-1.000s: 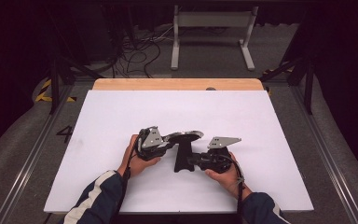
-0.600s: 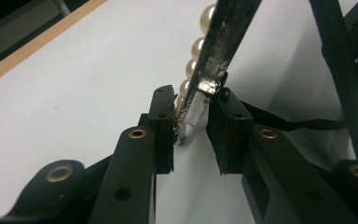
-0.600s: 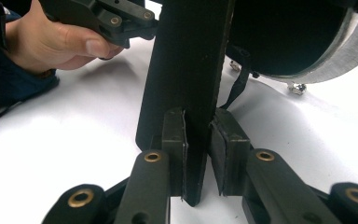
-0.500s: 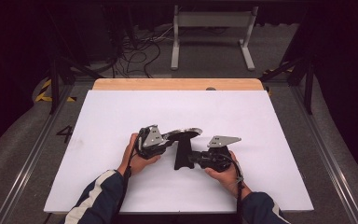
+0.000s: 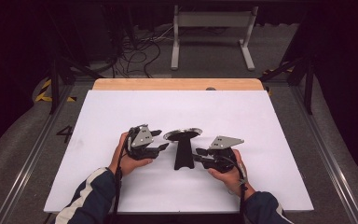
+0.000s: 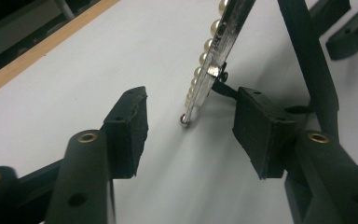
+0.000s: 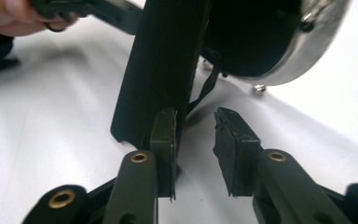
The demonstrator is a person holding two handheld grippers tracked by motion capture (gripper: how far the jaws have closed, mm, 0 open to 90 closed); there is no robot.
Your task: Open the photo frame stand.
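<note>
On the white table (image 5: 121,107), near its front middle, both hands lie low with wrists resting on the surface, forearms entering from the bottom edge. The left hand (image 5: 129,161) angles its gripper rightward; the left gripper (image 5: 161,140) has its jaws spread wide, grasping nothing. In the left gripper view the silver, pearl-edged rim (image 6: 214,51) of a round picture frame (image 5: 182,135) stands between the two pads (image 6: 130,126) without touching either. The right hand (image 5: 228,170) points its gripper leftward; the right gripper (image 5: 196,156) has its jaws parted, not clamped. In the right gripper view one pad (image 7: 164,140) lies against the frame's black easel leg (image 7: 163,60), the other pad stands clear of it. A thin black strap (image 7: 207,88) runs from leg to frame back.

Count: two grippers, one frame, one easel leg, one strap. The frame stands tilted on the table between the two grippers.
</note>
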